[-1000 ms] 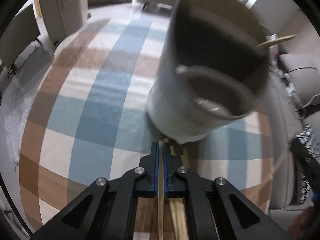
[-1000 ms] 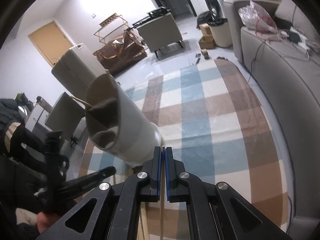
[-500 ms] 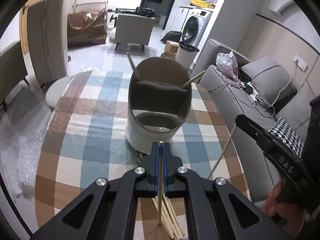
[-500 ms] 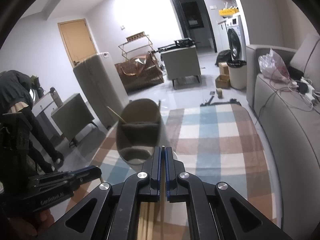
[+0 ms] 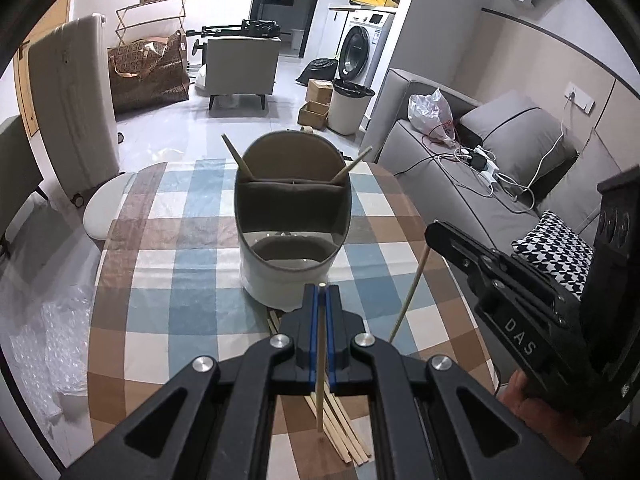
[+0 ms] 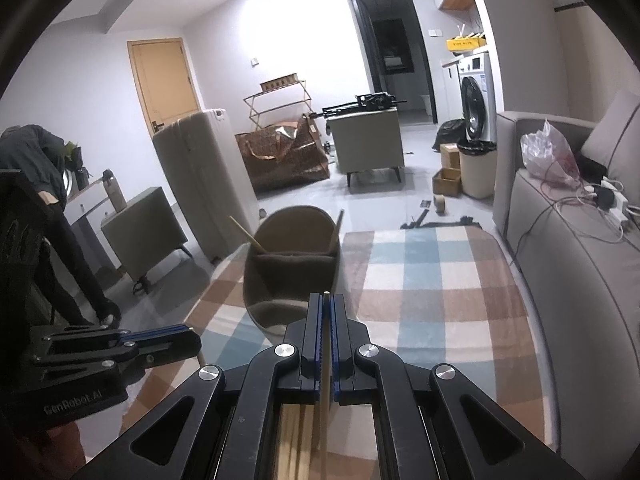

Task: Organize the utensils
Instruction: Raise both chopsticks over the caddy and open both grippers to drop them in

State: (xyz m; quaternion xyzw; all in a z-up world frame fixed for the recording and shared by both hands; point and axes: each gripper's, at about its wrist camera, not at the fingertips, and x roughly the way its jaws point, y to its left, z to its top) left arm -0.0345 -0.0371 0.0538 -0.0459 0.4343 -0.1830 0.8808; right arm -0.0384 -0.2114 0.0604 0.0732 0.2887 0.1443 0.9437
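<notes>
You had your left gripper clenched on one wooden chopstick, and your right gripper clamped on a second chopstick. The utensil holder stood upright on the checked tablecloth, just beyond both sets of fingertips. Two chopsticks leaned out of its rear compartment, one at each side. A loose bundle of chopsticks, too overlapped to count, lay on the cloth beneath your left gripper.
</notes>
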